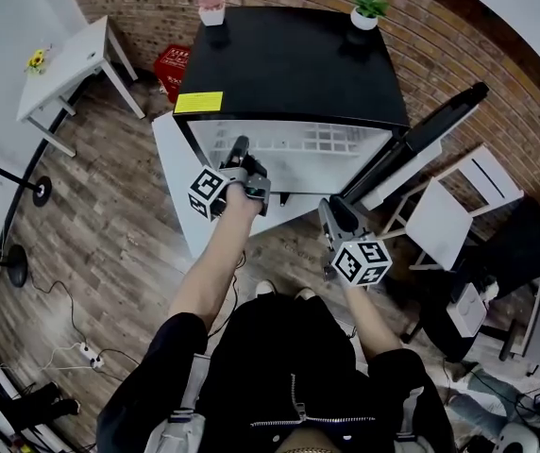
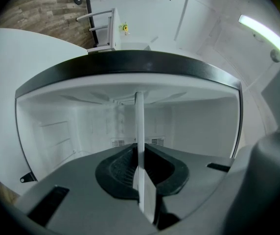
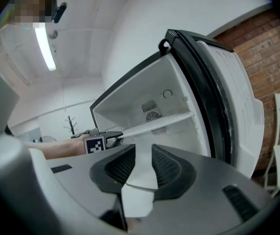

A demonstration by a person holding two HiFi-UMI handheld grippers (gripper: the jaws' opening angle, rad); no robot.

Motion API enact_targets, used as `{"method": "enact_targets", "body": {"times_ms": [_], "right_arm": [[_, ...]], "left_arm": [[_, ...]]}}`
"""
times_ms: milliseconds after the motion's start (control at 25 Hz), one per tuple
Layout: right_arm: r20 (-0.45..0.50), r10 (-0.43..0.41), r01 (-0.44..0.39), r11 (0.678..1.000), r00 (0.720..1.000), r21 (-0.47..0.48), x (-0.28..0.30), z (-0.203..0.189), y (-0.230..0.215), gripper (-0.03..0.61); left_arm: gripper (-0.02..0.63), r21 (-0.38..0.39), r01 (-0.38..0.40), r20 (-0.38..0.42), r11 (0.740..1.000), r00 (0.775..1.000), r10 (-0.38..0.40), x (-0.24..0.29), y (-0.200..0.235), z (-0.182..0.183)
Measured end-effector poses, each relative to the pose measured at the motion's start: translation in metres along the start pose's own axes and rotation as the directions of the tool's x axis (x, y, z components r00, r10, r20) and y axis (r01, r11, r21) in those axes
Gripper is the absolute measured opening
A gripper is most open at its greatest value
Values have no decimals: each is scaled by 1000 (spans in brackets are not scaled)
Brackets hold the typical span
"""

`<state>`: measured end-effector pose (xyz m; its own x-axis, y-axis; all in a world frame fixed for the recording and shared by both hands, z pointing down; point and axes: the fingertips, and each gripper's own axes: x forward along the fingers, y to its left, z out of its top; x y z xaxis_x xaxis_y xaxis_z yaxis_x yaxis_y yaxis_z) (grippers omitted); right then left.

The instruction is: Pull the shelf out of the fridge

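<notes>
Head view shows the left gripper (image 1: 240, 151) at the open fridge (image 1: 289, 64), jaws clamped on the front edge of the shelf (image 2: 139, 124). The right gripper (image 3: 141, 163) hangs short of it, jaws apart and empty. The shelf looks mostly inside, so nearly the whole pull remains.

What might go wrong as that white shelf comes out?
Only the left gripper clamps the white shelf, near its left end: it may skew and jam. The right gripper is open, off it; the freed shelf may tip. A tug might shake the green potted plant atop the black fridge.
</notes>
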<state>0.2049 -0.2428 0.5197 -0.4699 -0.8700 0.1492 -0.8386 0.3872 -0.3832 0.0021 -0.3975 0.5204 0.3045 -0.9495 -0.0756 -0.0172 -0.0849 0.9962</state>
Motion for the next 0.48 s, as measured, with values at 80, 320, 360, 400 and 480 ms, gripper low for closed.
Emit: {"method": "enact_targets", "body": {"times_ms": [80, 320, 360, 400, 480], "right_arm": [[23, 20, -24, 986, 1000, 164, 7, -2, -3, 134], [110, 2, -49, 900, 994, 433, 15, 5, -15, 216], [123, -8, -49, 890, 992, 453, 18, 9, -18, 215], [137, -17, -51, 878, 990, 475, 22, 14, -21, 215], [162, -30, -59, 851, 986, 521, 31, 23, -26, 215]], "left_arm": [[37, -1, 0, -6, 1000, 1000, 0, 1, 0, 0], [37, -7, 0, -14, 1000, 1000, 0, 1, 1, -1], [37, -7, 0, -15, 1000, 1000, 0, 1, 1, -1], [37, -6, 1, -15, 1000, 1000, -1, 1, 1, -1], [37, -8, 2, -16, 1000, 1000, -2, 1, 2, 0]]}}
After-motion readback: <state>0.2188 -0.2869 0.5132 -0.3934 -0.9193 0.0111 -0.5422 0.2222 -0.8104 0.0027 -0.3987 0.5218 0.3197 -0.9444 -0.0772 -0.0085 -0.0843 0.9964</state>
